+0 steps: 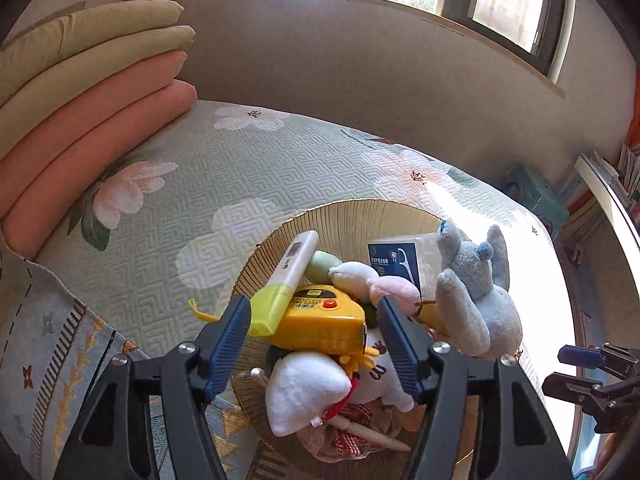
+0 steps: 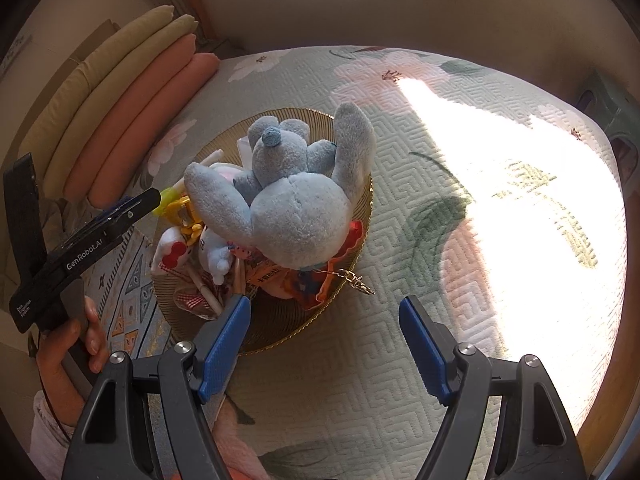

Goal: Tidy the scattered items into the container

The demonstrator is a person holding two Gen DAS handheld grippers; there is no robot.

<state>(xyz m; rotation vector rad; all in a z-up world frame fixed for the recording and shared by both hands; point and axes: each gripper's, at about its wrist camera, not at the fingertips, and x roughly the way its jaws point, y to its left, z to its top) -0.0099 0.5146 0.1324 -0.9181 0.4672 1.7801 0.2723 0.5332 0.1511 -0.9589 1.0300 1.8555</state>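
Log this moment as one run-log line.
left hand-held gripper: open above basket | right hand-held gripper: open, empty | blue plush: atop pile

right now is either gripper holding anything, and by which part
Nothing is held. The left gripper stands open above the basket, its pads clear of the yellow tape measure. The right gripper is open and empty.

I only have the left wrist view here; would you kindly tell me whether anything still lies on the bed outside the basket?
Observer: Right wrist view shows bare bedspread around the basket; nothing loose visible.
Operator: Does anything hang over the rim?
Observer: Yes, a small metal chain drapes over the near edge.
Operator: Is the right gripper holding anything?
Observer: No, the right gripper is open and empty, beside the basket.
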